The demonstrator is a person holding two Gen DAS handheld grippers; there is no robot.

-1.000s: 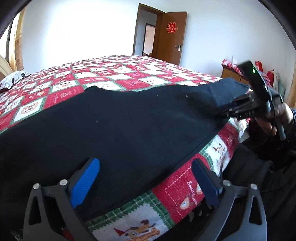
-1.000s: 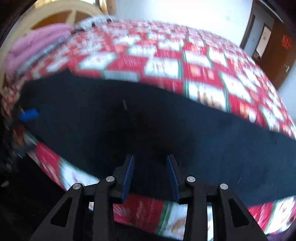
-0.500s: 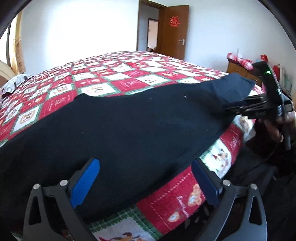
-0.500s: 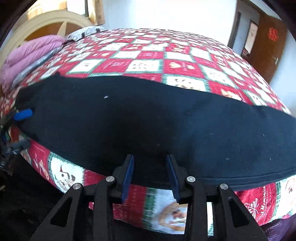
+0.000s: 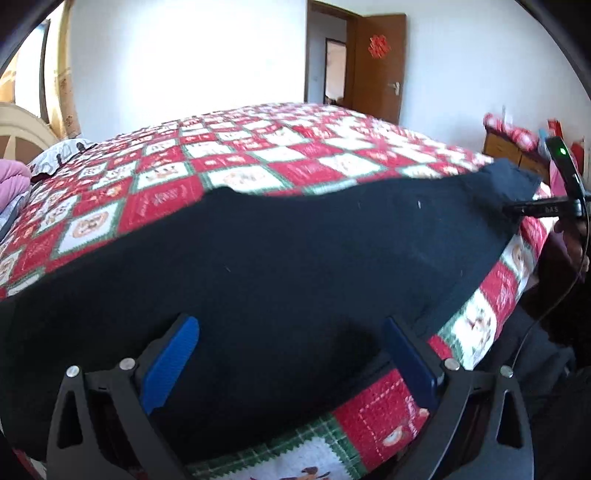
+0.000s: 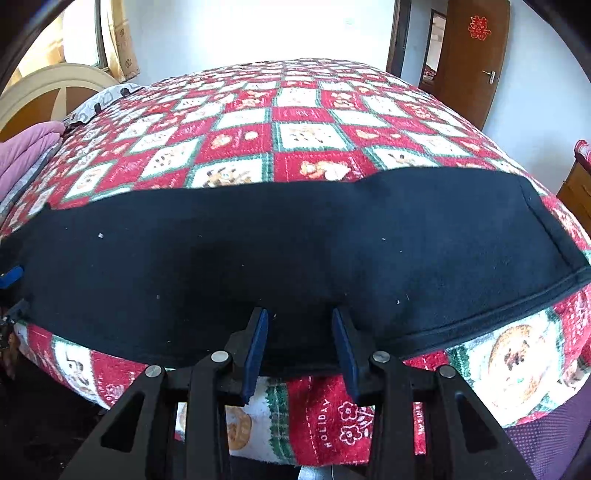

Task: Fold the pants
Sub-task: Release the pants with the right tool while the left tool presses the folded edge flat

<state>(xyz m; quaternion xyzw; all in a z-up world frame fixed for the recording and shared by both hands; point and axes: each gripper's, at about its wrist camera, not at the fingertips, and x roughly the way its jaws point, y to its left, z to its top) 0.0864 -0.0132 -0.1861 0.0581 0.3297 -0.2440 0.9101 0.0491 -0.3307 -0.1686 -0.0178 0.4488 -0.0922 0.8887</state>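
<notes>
Bright daylight from the window [image 6: 79, 35], washed-out wall [image 5: 184, 55], fisheye-bent edges, slight blur.

Left claw [image 5: 291, 354] angled downward with jaws spread wide, right claw [image 6: 301, 341] angled downward, jaws part-open with dark cloth between them

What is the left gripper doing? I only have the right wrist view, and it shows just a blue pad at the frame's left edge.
Observer: The left gripper is wide open over the black pants, near their front edge. Nothing is pinched.
Operator: Where's my right gripper along the pants?
Observer: The right gripper is side-on at the pants' right end, with its tips at the cloth. I can't tell if they touch.
Operator: Anything behind it?
Observer: Only the hand holding it, off the bed's edge.
</notes>
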